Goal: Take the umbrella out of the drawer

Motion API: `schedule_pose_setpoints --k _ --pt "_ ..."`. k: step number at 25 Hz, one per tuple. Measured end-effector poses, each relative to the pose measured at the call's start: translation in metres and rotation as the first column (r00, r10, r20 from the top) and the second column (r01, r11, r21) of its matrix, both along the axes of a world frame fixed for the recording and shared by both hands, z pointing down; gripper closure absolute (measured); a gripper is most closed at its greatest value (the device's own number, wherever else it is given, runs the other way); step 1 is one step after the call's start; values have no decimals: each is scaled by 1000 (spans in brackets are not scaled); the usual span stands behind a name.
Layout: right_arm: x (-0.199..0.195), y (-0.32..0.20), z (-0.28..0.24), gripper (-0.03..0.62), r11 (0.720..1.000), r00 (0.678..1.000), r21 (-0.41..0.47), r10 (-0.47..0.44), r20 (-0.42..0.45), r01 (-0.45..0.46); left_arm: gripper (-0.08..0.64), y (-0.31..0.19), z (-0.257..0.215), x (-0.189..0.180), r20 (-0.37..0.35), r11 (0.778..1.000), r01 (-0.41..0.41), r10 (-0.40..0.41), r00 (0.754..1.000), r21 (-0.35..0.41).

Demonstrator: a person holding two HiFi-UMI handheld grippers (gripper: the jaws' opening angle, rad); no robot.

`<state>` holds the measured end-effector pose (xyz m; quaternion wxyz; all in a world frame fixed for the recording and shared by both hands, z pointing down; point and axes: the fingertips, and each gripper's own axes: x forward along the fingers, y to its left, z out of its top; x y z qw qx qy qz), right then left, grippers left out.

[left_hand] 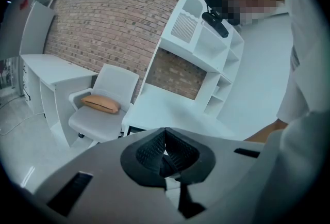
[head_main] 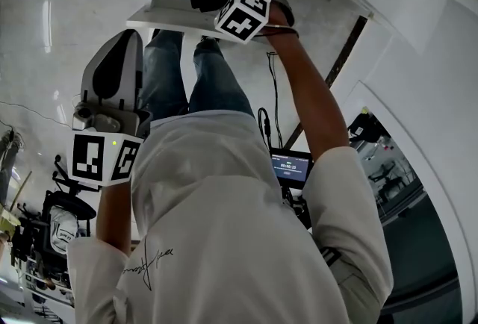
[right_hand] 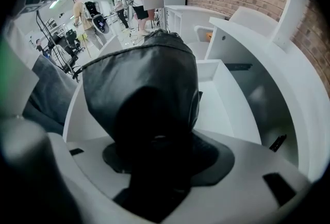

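Right claw (right_hand: 154,138) clenched on the folded black umbrella (right_hand: 147,76). Umbrella sits over the open white drawer (right_hand: 227,101); whether it touches the drawer, cannot tell. Left claw (left_hand: 165,152) clenched, nothing between its jaws, held low at the person's left side, well apart from the drawer, facing a white chair (left_hand: 117,81) with an orange cushion (left_hand: 100,104)

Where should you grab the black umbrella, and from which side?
Grip the umbrella round the near end of its folded bundle, probably coming in over the drawer's open top. It is short and soft, narrow enough for jaws to close across. The right gripper holds it that way.
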<state>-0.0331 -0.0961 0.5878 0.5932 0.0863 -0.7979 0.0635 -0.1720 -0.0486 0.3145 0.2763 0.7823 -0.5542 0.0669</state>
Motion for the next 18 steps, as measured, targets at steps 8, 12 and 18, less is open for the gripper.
schedule_pose_setpoints --k 8,12,18 --pt "2 7 -17 341 1000 1000 6 5 21 -5 545 5 -8 13 -18 1000 -16 16 1000 19" --pt "3 8 -26 341 1000 1000 21 7 22 -7 545 5 -14 16 -17 999 -22 23 1000 31" --pt "3 12 -39 341 1000 999 23 20 42 -21 545 5 -20 21 -25 999 -28 29 999 44"
